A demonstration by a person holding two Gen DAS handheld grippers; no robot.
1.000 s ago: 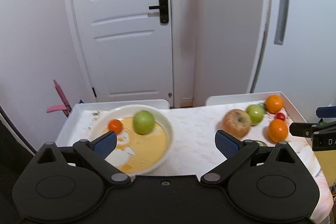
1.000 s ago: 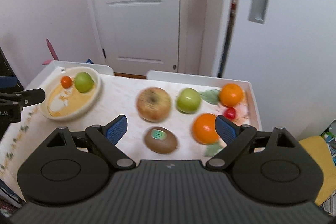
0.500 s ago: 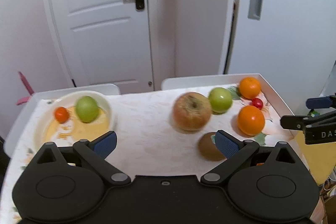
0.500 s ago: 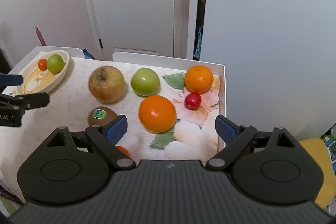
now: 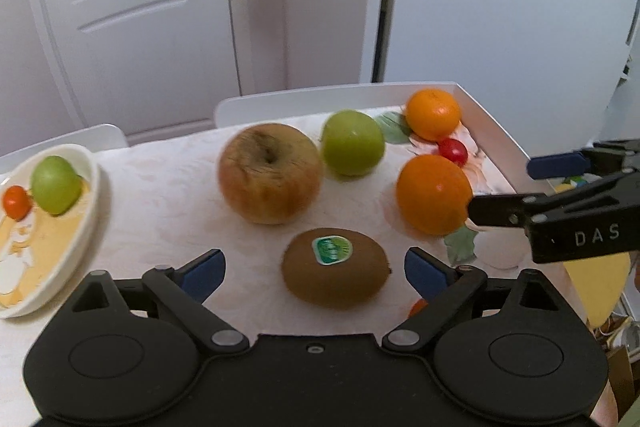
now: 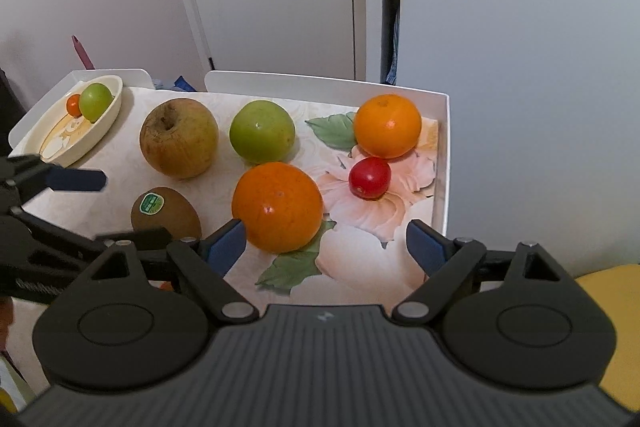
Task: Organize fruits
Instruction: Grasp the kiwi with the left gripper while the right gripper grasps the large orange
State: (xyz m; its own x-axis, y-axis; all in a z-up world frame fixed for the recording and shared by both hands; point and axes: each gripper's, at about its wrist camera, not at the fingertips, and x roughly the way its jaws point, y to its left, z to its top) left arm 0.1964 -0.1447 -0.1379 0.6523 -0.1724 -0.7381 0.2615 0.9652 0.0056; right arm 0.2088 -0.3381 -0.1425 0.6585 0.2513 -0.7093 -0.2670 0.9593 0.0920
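blue-padded left tool (image 5: 314, 269) wide open, straddling kiwi (image 5: 335, 273)

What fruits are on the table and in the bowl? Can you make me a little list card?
in the bowl: green apple, small orange tomato
on the table: brown apple, green apple, two oranges, kiwi, red cherry tomato
left gripper: open, around the kiwi
right gripper: open, near the front orange
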